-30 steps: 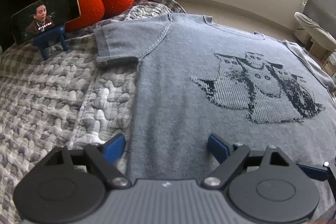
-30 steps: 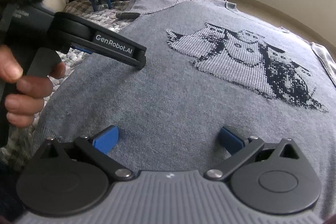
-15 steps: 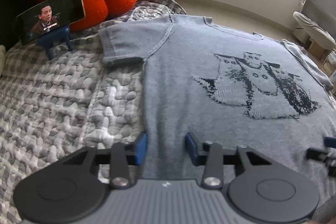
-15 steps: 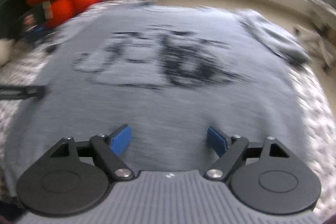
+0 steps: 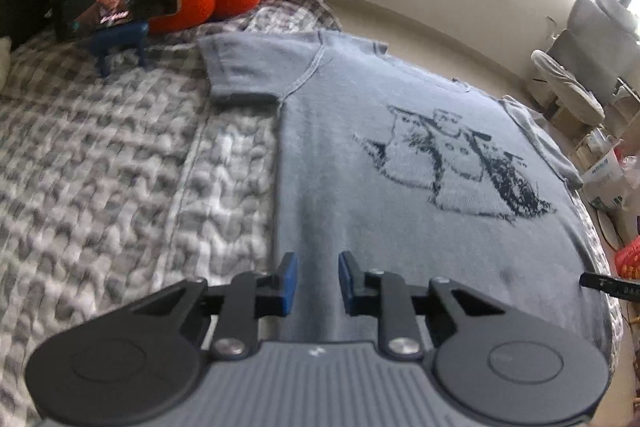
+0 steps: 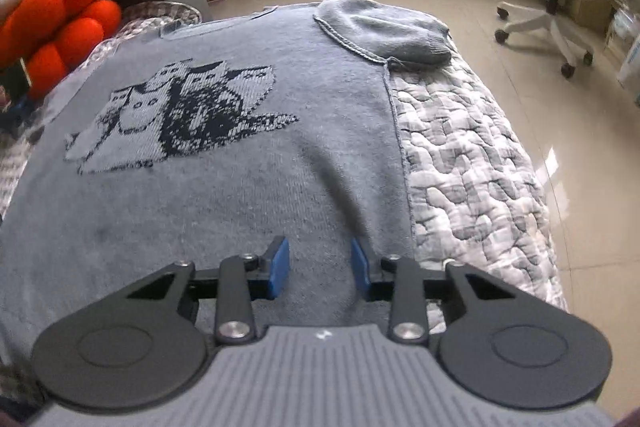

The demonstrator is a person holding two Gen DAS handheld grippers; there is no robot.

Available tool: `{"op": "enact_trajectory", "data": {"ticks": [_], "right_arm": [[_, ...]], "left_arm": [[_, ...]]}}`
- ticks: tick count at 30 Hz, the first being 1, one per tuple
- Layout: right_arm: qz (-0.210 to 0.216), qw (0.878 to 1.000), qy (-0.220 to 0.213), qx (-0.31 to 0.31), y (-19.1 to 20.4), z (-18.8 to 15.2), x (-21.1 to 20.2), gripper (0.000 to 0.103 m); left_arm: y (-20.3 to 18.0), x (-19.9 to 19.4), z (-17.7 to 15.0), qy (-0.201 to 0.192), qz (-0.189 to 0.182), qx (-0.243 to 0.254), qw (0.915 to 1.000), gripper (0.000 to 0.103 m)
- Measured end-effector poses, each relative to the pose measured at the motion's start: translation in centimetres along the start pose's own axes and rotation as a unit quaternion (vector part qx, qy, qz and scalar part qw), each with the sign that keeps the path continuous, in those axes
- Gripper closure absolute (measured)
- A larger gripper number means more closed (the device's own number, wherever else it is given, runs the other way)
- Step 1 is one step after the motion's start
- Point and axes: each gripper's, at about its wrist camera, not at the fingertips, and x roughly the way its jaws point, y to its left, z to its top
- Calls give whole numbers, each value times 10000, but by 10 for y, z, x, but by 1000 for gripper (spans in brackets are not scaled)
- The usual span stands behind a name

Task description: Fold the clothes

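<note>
Both tongs have narrowed since a second ago. Left gripper [image 5: 318, 281] sits at the hem's left corner of the grey knit sweater [image 5: 400, 187], blue pads a small gap apart, nothing clamped. Right gripper [image 6: 320, 269] (also parted) hovers near the right side seam [image 6: 400, 147]; the sweater lies flat ahead on the quilt [image 6: 472, 167].

A grey knitted sweater [image 5: 360, 163] with a dark cat motif lies flat, front up, hem nearest the fingers [image 6: 279, 267].
</note>
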Motion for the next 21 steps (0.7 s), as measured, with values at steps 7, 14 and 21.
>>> {"op": "enact_trajectory", "data": {"ticks": [7, 14, 21], "right_arm": [[-152, 9994, 4, 322, -28, -10, -20, 65], [-48, 9996, 172, 203, -33, -40, -38, 69], [-205, 9995, -183, 160, -33, -46, -57, 100]], "left_arm": [[0, -9, -34, 352, -138, -108, 9992, 80], [-7, -9, -48, 348, -85, -13, 9994, 81], [-13, -35, -54, 110, 120, 357, 9992, 102]]}}
